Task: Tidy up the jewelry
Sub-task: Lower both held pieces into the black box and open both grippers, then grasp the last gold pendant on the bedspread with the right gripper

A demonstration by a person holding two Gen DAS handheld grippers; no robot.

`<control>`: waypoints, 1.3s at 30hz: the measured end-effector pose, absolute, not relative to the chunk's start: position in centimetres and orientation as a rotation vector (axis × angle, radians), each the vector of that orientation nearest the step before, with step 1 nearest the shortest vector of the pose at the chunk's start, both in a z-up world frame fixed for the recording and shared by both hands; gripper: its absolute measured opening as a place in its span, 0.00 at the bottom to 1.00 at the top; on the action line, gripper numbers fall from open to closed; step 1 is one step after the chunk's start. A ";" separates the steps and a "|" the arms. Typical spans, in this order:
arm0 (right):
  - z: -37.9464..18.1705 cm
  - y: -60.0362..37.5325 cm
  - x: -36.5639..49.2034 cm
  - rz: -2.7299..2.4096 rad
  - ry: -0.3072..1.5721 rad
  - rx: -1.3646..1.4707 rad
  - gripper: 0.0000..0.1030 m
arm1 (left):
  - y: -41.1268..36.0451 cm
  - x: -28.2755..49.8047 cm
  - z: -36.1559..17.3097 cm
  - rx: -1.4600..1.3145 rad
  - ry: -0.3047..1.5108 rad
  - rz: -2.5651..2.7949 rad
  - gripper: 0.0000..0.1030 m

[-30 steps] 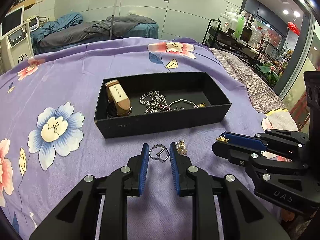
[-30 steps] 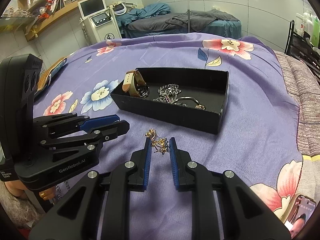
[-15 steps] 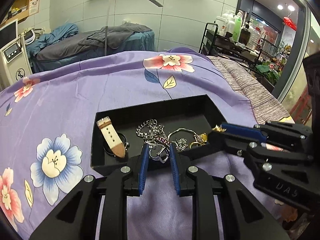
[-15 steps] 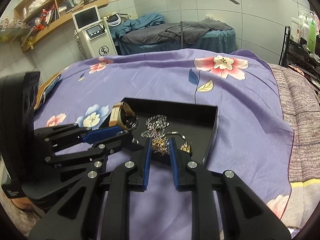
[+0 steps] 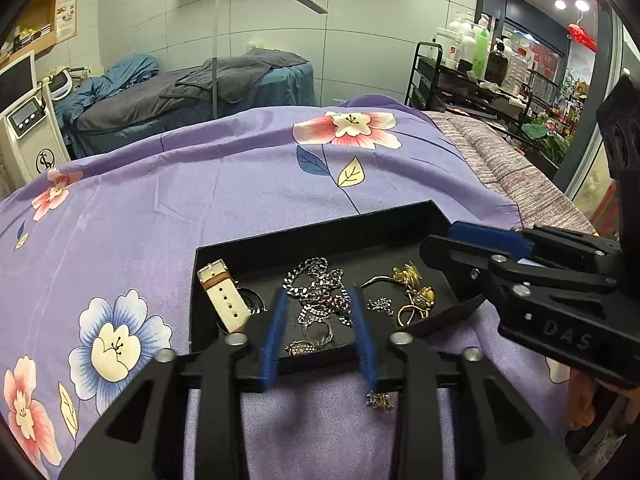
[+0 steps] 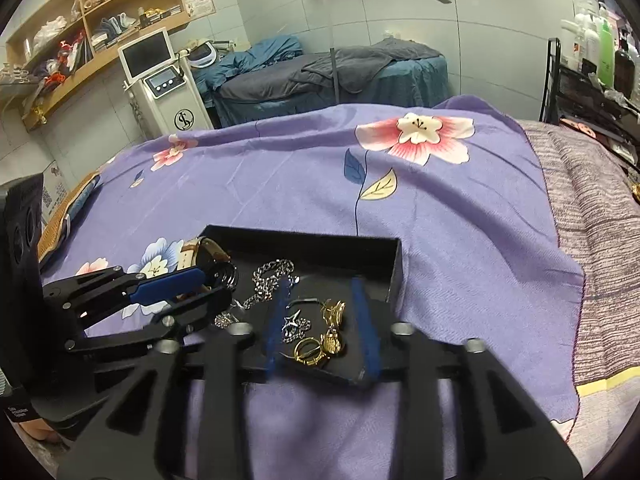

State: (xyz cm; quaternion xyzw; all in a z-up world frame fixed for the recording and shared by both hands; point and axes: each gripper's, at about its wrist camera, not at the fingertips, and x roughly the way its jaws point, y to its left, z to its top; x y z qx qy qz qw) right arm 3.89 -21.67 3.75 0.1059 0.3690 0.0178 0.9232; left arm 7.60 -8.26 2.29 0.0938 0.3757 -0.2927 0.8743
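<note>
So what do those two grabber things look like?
Both are black plastic with cut-out holes and round silver screws. The left gripper and the right gripper each have two jaws lined with blue pads. The right one has raised letters, "DAS", on its side, and the left one has a small white label.

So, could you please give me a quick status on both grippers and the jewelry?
Left gripper and right gripper open, jaws just opened, nothing held. Jewelry in black tray. One small piece on purple cloth outside it.
</note>
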 end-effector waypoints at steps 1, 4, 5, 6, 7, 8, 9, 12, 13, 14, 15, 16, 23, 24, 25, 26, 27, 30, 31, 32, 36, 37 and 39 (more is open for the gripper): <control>4.0 -21.7 3.8 0.037 0.743 0.219 0.51 | -8.0 7.6 2.3 0.188 0.783 -0.607 0.45; 4.5 -21.4 3.9 0.039 0.745 0.203 0.51 | -7.4 7.7 2.6 0.171 0.792 -0.587 0.50; 4.7 -21.3 4.0 0.043 0.746 0.201 0.51 | -7.1 7.7 2.7 0.166 0.793 -0.582 0.52; 5.0 -21.3 3.9 0.046 0.746 0.200 0.51 | -6.8 7.6 2.9 0.162 0.793 -0.576 0.57; 5.2 -21.3 3.7 0.049 0.748 0.202 0.51 | -6.3 7.4 3.1 0.161 0.791 -0.564 0.65; 5.3 -21.3 3.5 0.054 0.753 0.206 0.51 | -5.9 7.3 3.2 0.158 0.787 -0.549 0.70; 5.4 -21.1 3.2 0.072 0.763 0.210 0.51 | -5.4 7.1 3.3 0.154 0.783 -0.535 0.77; 5.3 -19.7 2.0 0.104 0.781 0.161 0.51 | -3.8 6.8 2.9 0.114 0.814 -0.490 0.79; 5.2 -19.3 1.6 0.115 0.783 0.149 0.51 | -3.2 6.6 2.6 0.093 0.830 -0.475 0.79; 5.0 -18.8 1.0 0.134 0.789 0.139 0.51 | -2.6 6.4 2.5 0.073 0.837 -0.466 0.79; 4.8 -18.4 0.6 0.148 0.794 0.134 0.51 | -2.0 6.1 2.4 0.053 0.838 -0.464 0.79; 4.4 -18.0 0.0 0.162 0.803 0.129 0.50 | -1.4 5.6 2.2 0.035 0.841 -0.461 0.80; 1.1 -16.9 -1.0 0.182 0.883 0.122 0.50 | 0.3 4.1 0.1 -0.001 0.880 -0.439 0.81; 0.9 -16.8 -1.1 0.185 0.888 0.124 0.50 | 0.3 4.0 -0.1 0.004 0.882 -0.434 0.81; 0.7 -16.6 -1.1 0.189 0.892 0.121 0.50 | 0.4 3.9 -0.3 0.008 0.884 -0.432 0.81; 0.6 -16.4 -1.2 0.191 0.895 0.111 0.50 | 0.4 3.8 -0.5 0.010 0.887 -0.433 0.81; 0.5 -16.1 -1.2 0.194 0.897 0.099 0.50 | 0.4 3.8 -0.6 0.012 0.891 -0.434 0.81; 0.1 -15.6 -1.0 0.202 0.908 0.071 0.49 | 0.6 3.7 -0.8 0.031 0.883 -0.422 0.81; 0.0 -15.4 -0.8 0.204 0.914 0.067 0.49 | 0.6 3.7 -0.9 0.045 0.879 -0.415 0.81; -0.2 -15.3 -0.6 0.205 0.921 0.063 0.49 | 0.6 3.7 -0.9 0.052 0.878 -0.410 0.81; -0.9 -14.3 0.4 0.198 0.950 0.006 0.41 | 1.3 3.9 -1.1 0.029 0.884 -0.401 0.83; -1.1 -14.0 0.7 0.194 0.957 -0.015 0.40 | 1.5 3.9 -1.1 0.021 0.886 -0.397 0.84; -1.3 -13.6 1.3 0.191 0.958 -0.032 0.38 | 1.8 3.9 -1.2 0.010 0.885 -0.394 0.84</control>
